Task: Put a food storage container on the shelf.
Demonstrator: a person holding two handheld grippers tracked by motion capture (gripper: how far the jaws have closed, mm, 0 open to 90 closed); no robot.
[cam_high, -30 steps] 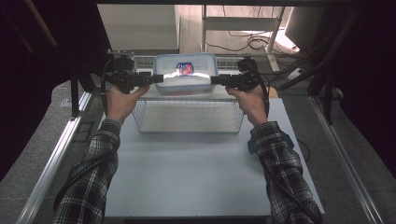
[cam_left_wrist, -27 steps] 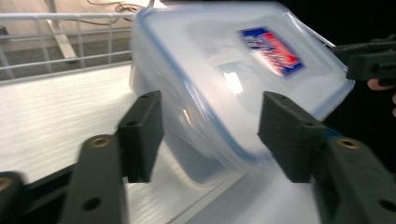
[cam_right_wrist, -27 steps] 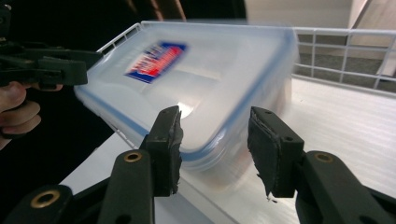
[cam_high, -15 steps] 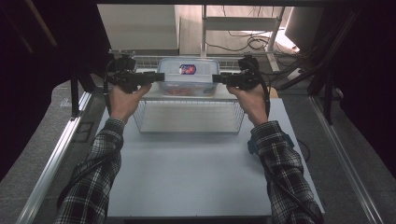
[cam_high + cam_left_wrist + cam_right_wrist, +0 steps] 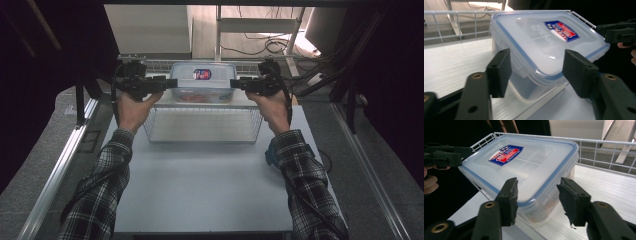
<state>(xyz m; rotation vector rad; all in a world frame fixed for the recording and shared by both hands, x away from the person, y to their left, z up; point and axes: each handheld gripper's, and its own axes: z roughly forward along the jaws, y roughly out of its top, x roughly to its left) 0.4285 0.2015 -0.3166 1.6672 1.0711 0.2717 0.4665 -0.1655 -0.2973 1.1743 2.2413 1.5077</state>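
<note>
**Grippers flank a lidded container at the top of the frame**

Left gripper [image 5: 167, 84] sits at upper left of centre in the high view, jaws parted, just opening, its pads astride the near end of the clear plastic container [image 5: 202, 81] without pressing it. Right gripper [image 5: 239, 84] mirrors it at upper right of centre, jaws also just opening (the container's corner lies between them). The container, blue-sealed lid [image 5: 524, 162] with a red-and-blue label [image 5: 201, 74], rests in the wire basket [image 5: 200, 131] on the white table [image 5: 200, 190].
</note>
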